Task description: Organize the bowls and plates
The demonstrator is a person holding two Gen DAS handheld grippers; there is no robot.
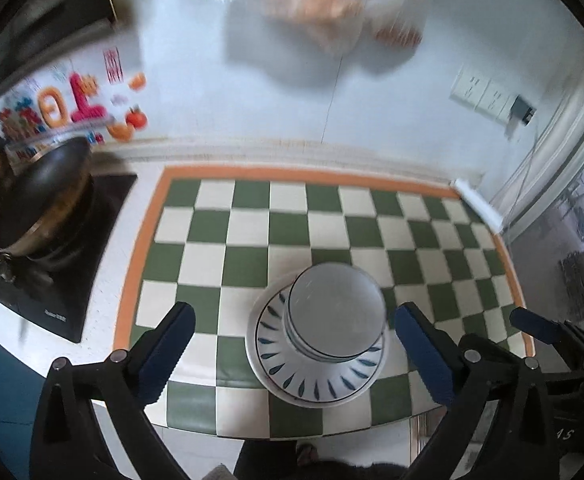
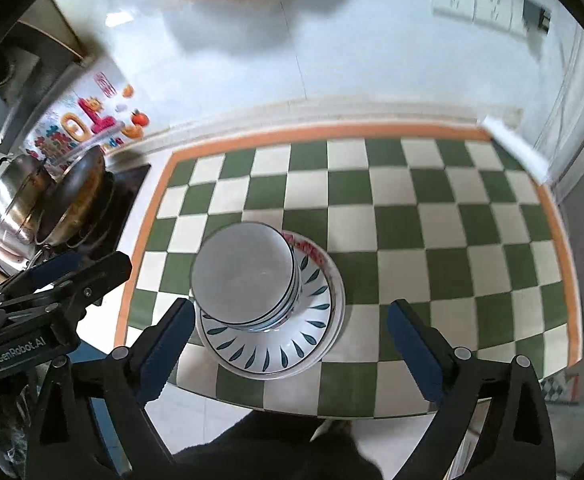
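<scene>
A stack of white bowls [image 1: 337, 314] sits on a stack of white plates with blue leaf marks [image 1: 315, 380] near the front edge of the green-and-white checked mat [image 1: 252, 216]. My left gripper [image 1: 293, 354] is open and empty, held above the stack with a finger on either side. In the right wrist view the bowls [image 2: 244, 274] and the plates [image 2: 276, 348] lie left of centre. A red-patterned plate rim [image 2: 311, 250] shows lower in the plate stack. My right gripper [image 2: 290, 350] is open and empty above the stack's right part.
A dark wok [image 1: 40, 200] sits on a black cooktop [image 1: 68, 280] at the left, with a steel pot [image 2: 16, 200] beside it. The tiled wall [image 1: 331, 100] is behind the mat. Wall sockets [image 2: 475, 2] are at the upper right. The counter's front edge runs just below the plates.
</scene>
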